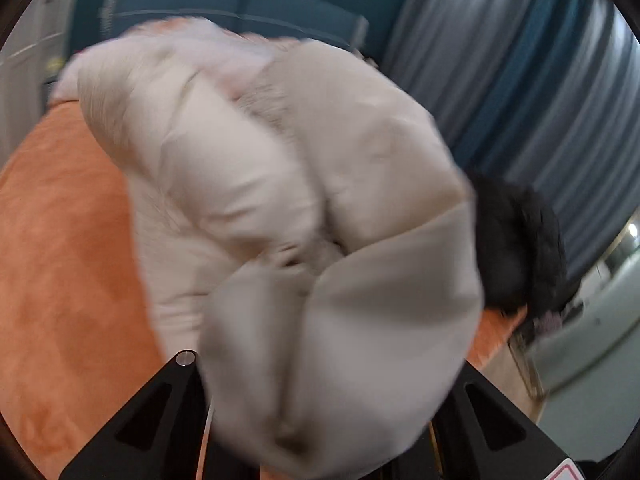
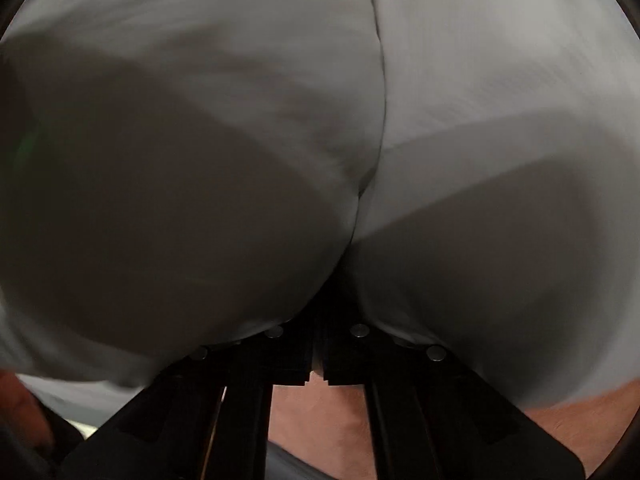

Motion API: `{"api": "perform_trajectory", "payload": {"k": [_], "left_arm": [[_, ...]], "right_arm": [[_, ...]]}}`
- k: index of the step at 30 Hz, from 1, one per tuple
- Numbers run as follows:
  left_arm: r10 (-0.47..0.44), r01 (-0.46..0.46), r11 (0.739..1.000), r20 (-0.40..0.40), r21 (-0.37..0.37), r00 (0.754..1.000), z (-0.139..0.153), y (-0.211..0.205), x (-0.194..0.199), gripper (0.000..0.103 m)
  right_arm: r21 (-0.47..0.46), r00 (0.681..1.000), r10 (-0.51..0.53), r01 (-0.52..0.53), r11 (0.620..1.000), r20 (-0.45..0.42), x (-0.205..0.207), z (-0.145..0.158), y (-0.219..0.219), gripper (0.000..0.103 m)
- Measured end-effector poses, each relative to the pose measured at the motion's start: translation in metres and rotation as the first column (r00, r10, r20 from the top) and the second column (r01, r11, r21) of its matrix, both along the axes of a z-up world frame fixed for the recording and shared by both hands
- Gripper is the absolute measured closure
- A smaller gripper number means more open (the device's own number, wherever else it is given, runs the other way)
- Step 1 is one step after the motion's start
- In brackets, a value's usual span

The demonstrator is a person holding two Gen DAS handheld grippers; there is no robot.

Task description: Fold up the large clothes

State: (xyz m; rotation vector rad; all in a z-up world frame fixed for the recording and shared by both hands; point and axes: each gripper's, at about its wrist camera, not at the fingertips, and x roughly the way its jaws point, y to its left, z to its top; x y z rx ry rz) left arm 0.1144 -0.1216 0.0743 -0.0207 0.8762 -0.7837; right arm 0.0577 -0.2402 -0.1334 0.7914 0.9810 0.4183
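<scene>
The puffy cream-white padded coat hangs bunched above the orange plush bed cover, blurred in the left wrist view. Its near fold bulges between the two black arms of the left gripper and hides the tips — whether that claw is clamped or apart cannot be told. A black fluffy garment lies on the far edge of the bed beside the grey-blue pleated curtain. In the right wrist view the same pale cloth fills nearly everything; the right gripper has its black fingers drawn together — pinched on a seam of the coat.
</scene>
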Motion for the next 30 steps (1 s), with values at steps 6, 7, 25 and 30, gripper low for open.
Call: {"api": "perform_trajectory", "payload": {"k": [6,7,25,30], "left_arm": [[-0.140,0.144,0.966,-0.031,0.216,0.990,-0.055,-0.103,-0.005,0.094],[-0.154,0.156,0.955,-0.026,0.252,0.988,-0.063,-0.115,-0.005,0.094],[-0.216,0.133,0.874,0.127,0.468,0.968,-0.115,-0.163,-0.059,0.094],[-0.245,0.123,0.853,0.179,0.508,0.953,-0.117,-0.169,-0.064,0.094]], "right_arm": [[0.210,0.992,-0.078,0.098,0.973,-0.101,-0.046,-0.038,-0.028,0.103],[0.239,0.988,-0.098,0.124,0.963,-0.118,-0.062,-0.038,-0.032,0.097],[-0.380,0.944,0.064,0.068,0.923,0.325,0.018,0.250,-0.139,0.097],[-0.482,0.971,0.186,-0.092,0.872,0.152,0.089,0.216,-0.132,0.100]]}}
